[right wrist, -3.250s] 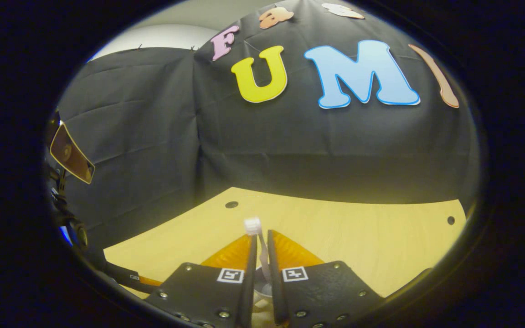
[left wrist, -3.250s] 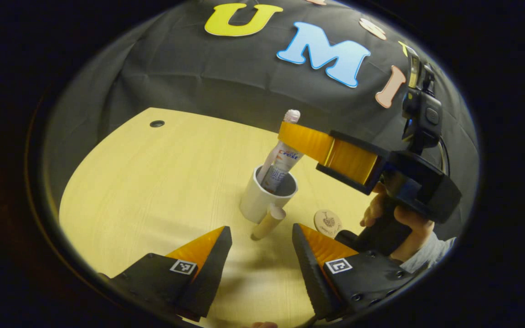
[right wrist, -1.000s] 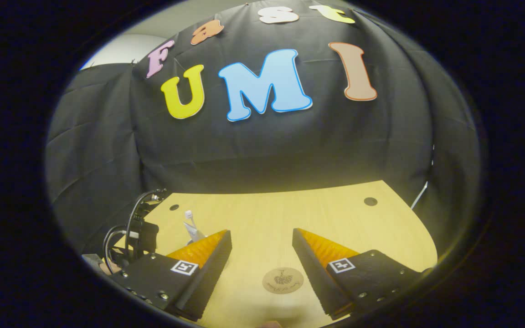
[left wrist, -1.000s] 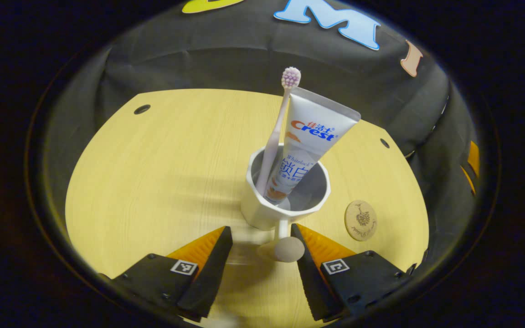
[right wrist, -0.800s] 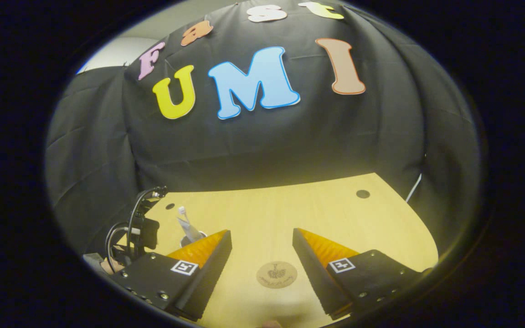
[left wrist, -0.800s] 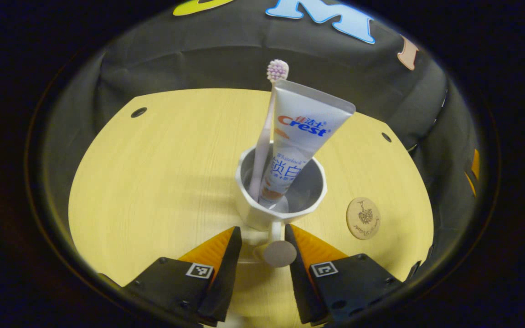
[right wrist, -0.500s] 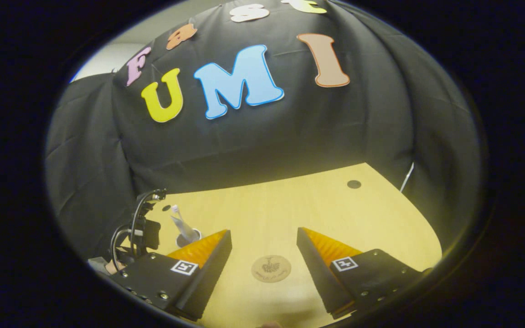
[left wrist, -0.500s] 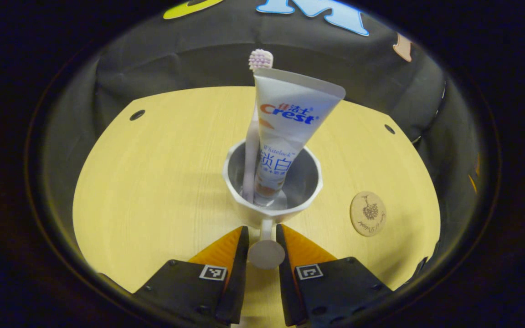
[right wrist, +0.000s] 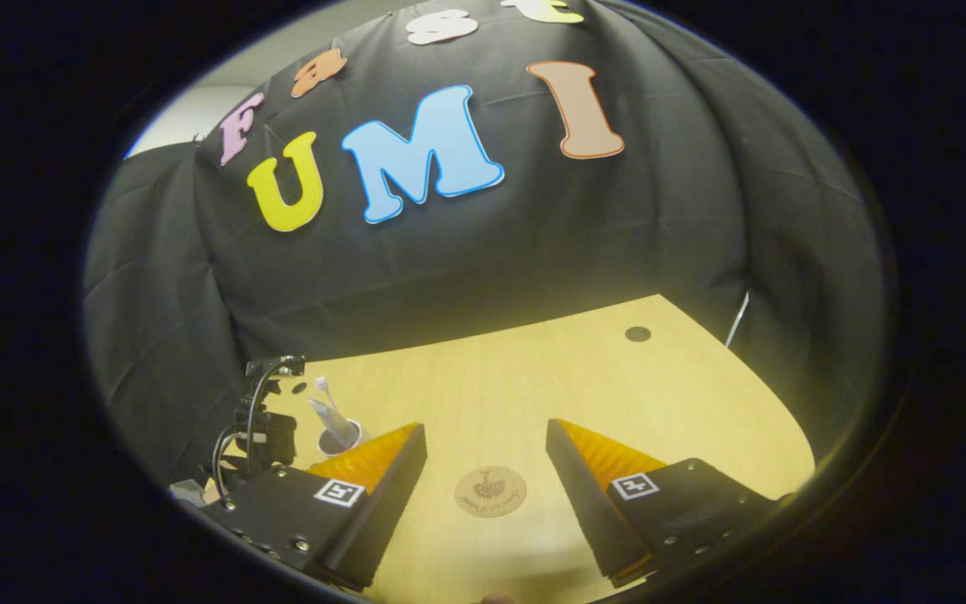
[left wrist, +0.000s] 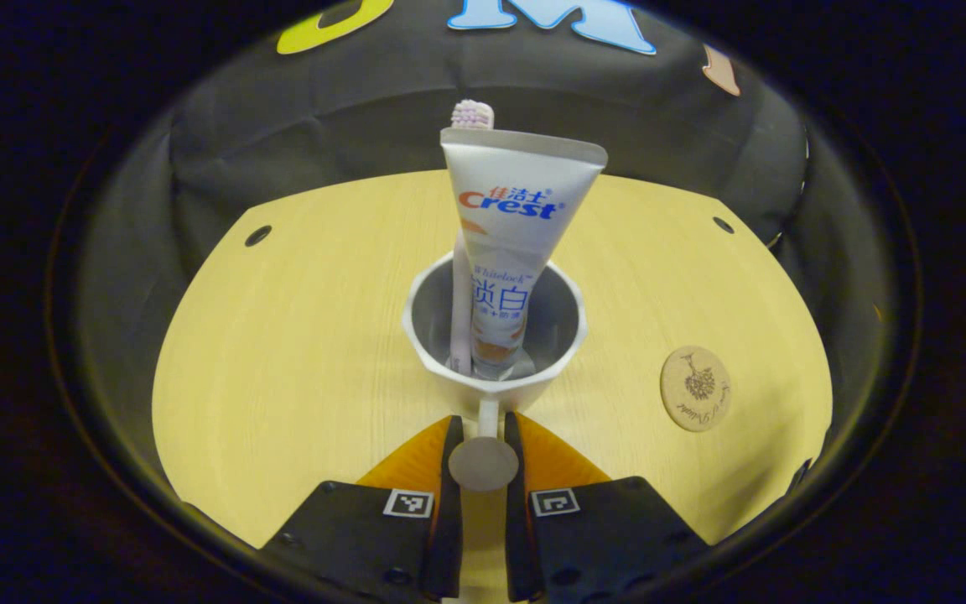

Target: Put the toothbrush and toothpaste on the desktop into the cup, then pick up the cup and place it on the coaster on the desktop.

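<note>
White cup (left wrist: 495, 335) near the middle of the tabletop (left wrist: 282, 352), holding an upright toothpaste tube (left wrist: 510, 243) and a toothbrush (left wrist: 462, 285) just behind it. Cup handle (left wrist: 483, 460) pinched between both fingers of the left gripper (left wrist: 480, 445). Round coaster (left wrist: 695, 388) lying flat toward the right edge, apart from the cup. In the right gripper view, right gripper (right wrist: 483, 445) spread wide and holding nothing, poised over the coaster (right wrist: 490, 492), with the cup (right wrist: 338, 436) far off to its left.

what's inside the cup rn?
Inside the cup: toothpaste standing cap-down, toothbrush behind it, bristles up. The tube covers most of the brush's upper handle.
</note>
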Demonstrator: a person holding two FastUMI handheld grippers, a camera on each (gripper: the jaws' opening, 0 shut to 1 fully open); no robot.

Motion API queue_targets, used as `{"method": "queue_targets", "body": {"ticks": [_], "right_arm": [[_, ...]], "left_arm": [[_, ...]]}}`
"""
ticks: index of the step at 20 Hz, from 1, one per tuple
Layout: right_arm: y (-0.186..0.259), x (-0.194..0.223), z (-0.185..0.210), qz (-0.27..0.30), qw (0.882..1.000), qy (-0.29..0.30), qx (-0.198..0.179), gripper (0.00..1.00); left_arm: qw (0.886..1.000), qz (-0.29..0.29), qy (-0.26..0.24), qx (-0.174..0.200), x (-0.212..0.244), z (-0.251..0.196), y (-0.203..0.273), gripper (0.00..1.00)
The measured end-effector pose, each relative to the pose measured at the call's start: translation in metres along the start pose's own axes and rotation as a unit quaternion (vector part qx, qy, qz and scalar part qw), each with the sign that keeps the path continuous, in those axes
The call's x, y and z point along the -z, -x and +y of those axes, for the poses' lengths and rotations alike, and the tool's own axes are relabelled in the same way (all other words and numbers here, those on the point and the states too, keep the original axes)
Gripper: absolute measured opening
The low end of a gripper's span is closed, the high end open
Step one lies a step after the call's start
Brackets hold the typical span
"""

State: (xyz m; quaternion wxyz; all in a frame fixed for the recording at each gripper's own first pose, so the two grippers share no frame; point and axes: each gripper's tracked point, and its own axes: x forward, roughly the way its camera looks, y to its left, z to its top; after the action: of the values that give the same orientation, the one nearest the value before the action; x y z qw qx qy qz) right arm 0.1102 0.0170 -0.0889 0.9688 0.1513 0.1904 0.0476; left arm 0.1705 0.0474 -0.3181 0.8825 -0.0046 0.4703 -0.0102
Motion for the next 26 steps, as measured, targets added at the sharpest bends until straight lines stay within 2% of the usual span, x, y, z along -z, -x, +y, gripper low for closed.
{"method": "queue_targets", "body": {"ticks": [1,4,10,11,13,14,15,17,25,26], "right_arm": [[0.0,0.0,-0.001,0.0,1.0,0.001,0.001,0.92],[0.002,0.0,-0.002,0.001,1.0,-0.003,0.003,0.92],[0.002,0.001,-0.005,0.005,1.0,-0.013,0.006,0.92],[0.002,0.001,-0.006,0.005,1.0,-0.013,0.006,0.88],[0.003,0.002,-0.007,0.006,1.0,-0.013,0.006,0.88],[0.004,0.002,-0.008,0.007,1.0,-0.012,0.007,0.92],[0.005,0.003,-0.009,0.008,1.0,-0.012,0.008,0.88],[0.006,0.004,-0.01,0.01,1.0,-0.014,0.009,0.92],[0.02,0.0,-0.029,0.004,0.999,-0.022,0.026,0.91],[0.022,0.0,-0.032,0.003,0.999,-0.024,0.028,0.88]], "left_arm": [[1.0,-0.007,-0.008,-0.004,-0.002,-0.001,-0.001,0.22],[0.999,-0.035,-0.034,0.002,-0.011,-0.007,0.002,0.22],[0.998,-0.044,-0.009,0.04,-0.011,-0.033,0.002,0.22],[0.998,-0.046,-0.008,0.046,-0.011,-0.037,0.0,0.18],[0.997,-0.051,-0.005,0.058,-0.012,-0.046,0.0,0.18],[0.996,-0.055,0.001,0.065,-0.014,-0.051,0.0,0.18],[0.996,-0.056,0.004,0.072,-0.014,-0.057,0.0,0.18],[0.994,-0.058,0.01,0.087,-0.014,-0.07,0.001,0.17],[0.99,-0.063,-0.02,0.126,-0.017,-0.125,0.015,0.18],[0.989,-0.062,-0.023,0.13,-0.015,-0.131,0.017,0.18]]}}
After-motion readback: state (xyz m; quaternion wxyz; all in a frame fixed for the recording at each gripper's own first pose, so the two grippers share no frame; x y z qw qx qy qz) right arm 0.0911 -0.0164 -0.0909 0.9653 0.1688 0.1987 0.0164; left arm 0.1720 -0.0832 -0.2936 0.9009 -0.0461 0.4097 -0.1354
